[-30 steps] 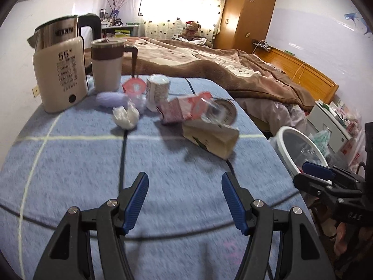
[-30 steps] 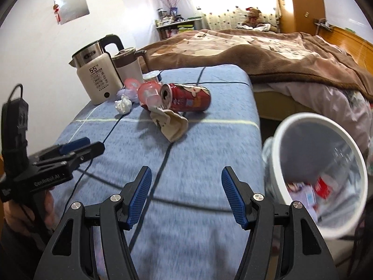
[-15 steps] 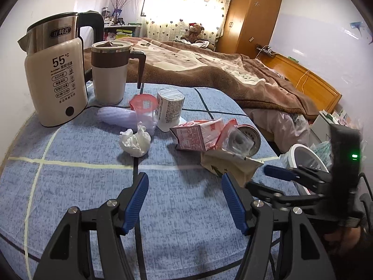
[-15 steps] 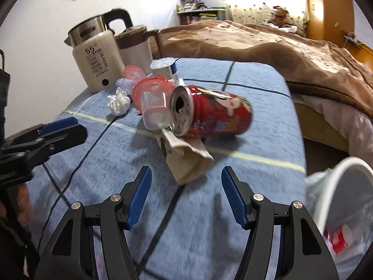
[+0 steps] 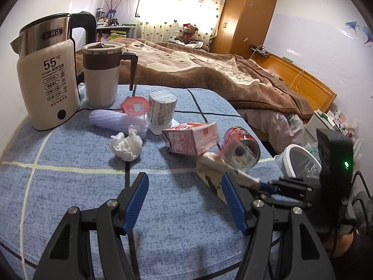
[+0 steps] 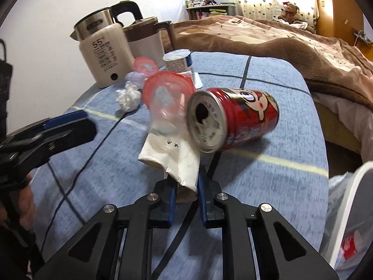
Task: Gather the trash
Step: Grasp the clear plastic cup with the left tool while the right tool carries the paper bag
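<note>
My right gripper has its jaws closing, and the pads press on the near end of a flattened white carton on the blue cloth. A red can and a clear cup with a pink lid lean on the carton's far end, both blurred. In the left wrist view the same carton and can lie right of centre, with the right gripper reaching in from the right. My left gripper hangs open above bare cloth, holding nothing. A pink milk carton and crumpled tissue lie further back.
A kettle and lidded mug stand at the back left, with a yogurt cup and a lilac object beside them. A white bin with a liner stands off the table's right edge. A bed lies behind.
The right gripper moved in toward the pile and its jaws went from open to closed on the white carton. The left gripper moved forward earlier, then stayed still and open.
</note>
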The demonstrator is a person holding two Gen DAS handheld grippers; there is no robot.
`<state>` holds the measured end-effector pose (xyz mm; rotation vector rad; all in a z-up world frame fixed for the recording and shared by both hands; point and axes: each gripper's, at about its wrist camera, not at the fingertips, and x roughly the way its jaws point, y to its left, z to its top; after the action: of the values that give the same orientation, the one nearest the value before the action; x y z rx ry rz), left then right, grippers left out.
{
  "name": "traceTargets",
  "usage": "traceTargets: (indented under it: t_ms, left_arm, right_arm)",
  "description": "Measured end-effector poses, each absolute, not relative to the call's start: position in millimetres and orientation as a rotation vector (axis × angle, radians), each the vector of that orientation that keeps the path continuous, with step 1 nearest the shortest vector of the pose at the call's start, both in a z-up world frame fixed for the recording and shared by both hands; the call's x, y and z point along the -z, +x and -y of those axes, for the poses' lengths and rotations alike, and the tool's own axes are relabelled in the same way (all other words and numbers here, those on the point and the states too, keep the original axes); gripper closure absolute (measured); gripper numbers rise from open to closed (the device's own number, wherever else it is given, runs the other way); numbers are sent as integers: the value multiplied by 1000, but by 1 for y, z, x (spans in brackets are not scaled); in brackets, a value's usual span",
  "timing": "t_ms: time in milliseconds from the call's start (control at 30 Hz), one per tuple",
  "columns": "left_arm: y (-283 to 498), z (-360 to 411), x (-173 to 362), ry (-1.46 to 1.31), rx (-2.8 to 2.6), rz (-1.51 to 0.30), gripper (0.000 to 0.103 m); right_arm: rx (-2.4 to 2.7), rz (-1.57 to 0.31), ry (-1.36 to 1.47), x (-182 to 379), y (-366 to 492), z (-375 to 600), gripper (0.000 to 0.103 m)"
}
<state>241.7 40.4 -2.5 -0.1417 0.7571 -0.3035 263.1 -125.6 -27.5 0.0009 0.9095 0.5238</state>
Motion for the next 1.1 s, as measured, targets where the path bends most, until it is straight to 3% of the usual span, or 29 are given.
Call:
traceTargets:
  t_ms: [500, 1100]
  left_arm:
    - [235, -15, 4, -153, 342, -763, 34]
    - [233, 20, 16, -139, 397, -798, 33]
  right_arm:
    - [-462, -925, 93, 25, 183, 183, 87]
    - [-369, -795, 168, -14, 145, 238, 87]
